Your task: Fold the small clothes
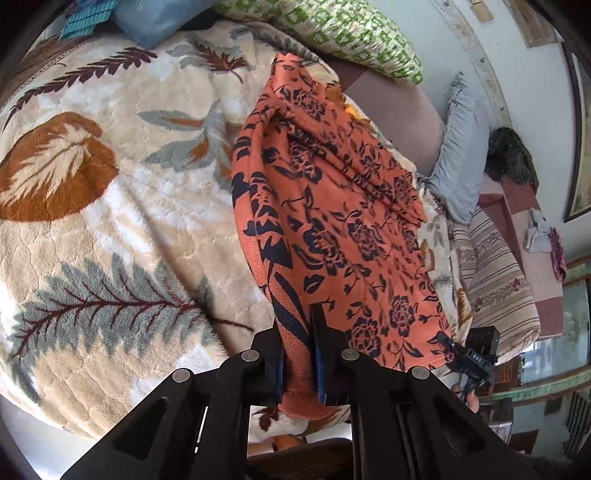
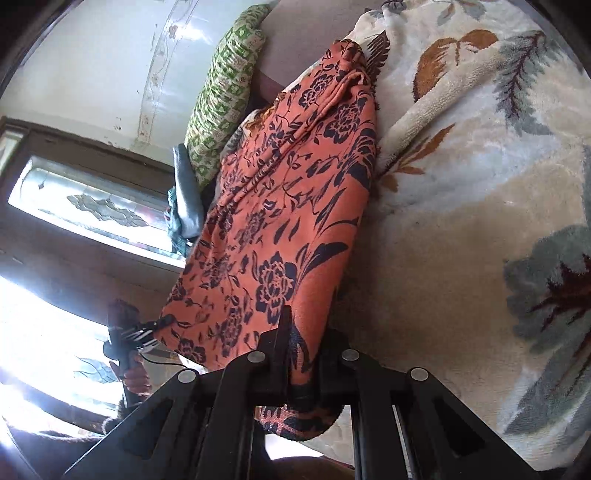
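Observation:
An orange garment with a dark floral print (image 1: 332, 206) stretches from my left gripper (image 1: 299, 350) up over the bed, its far end bunched near the pillows. My left gripper is shut on one near corner of it, the cloth pinched between the pads. In the right wrist view the same orange garment (image 2: 288, 206) runs away from my right gripper (image 2: 303, 354), which is shut on the other near corner. Each view shows the other gripper at the cloth's edge: the right one (image 1: 476, 358) and the left one (image 2: 129, 332), held by a hand.
A cream fleece blanket with large leaf prints (image 1: 129, 221) covers the bed. A green patterned pillow (image 1: 354, 33), a grey pillow (image 1: 458, 155) and a striped cushion (image 1: 495, 277) lie along the wall side. A window (image 2: 85, 206) is beside the bed.

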Demonstrator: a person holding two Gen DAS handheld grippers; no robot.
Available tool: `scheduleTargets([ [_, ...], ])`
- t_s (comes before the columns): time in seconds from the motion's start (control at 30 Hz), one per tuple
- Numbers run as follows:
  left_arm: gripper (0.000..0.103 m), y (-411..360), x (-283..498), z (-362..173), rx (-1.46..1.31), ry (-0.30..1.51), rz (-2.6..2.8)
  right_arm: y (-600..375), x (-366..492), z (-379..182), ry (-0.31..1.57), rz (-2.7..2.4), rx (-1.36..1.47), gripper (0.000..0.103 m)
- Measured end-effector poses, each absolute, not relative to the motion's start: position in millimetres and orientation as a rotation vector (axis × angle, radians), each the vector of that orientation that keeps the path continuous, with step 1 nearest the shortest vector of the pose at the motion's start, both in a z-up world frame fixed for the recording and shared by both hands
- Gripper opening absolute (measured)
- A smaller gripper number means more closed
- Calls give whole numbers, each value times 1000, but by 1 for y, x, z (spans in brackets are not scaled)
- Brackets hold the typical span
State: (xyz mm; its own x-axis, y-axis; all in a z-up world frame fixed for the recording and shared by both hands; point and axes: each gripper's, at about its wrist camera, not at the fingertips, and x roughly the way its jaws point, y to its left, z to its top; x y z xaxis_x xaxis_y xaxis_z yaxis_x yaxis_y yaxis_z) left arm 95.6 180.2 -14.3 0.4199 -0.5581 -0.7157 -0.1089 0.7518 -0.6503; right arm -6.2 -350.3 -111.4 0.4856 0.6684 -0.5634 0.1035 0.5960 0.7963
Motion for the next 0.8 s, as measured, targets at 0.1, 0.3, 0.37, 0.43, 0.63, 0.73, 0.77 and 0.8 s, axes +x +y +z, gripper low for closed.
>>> scheduleTargets([
  [0.1, 10, 180, 105, 0, -735, 1065, -347, -353, 2, -102, 966, 441, 975, 9],
  [0.3, 10, 187, 135, 16, -802, 968, -379, -362, 40, -79, 844, 484, 1072, 9],
  [0.37, 10, 187, 150, 17, -812, 941, -371, -365, 57, -73, 815, 486, 1086, 9],
  [0.43, 10, 189, 169, 16, -824, 926, -357, -369, 77, -70, 791, 485, 1105, 9],
  [0.63, 10, 190, 250, 6, -849, 916, -280, -383, 142, -72, 743, 452, 1132, 9],
  [0.73, 10, 190, 301, -8, -859, 937, -216, -392, 181, -83, 736, 404, 1164, 9],
  [0.77, 10, 189, 321, -15, -858, 951, -193, -395, 194, -88, 741, 385, 1172, 9],
  [0.8, 10, 189, 338, -23, -857, 966, -161, -398, 206, -94, 745, 358, 1176, 9],
])
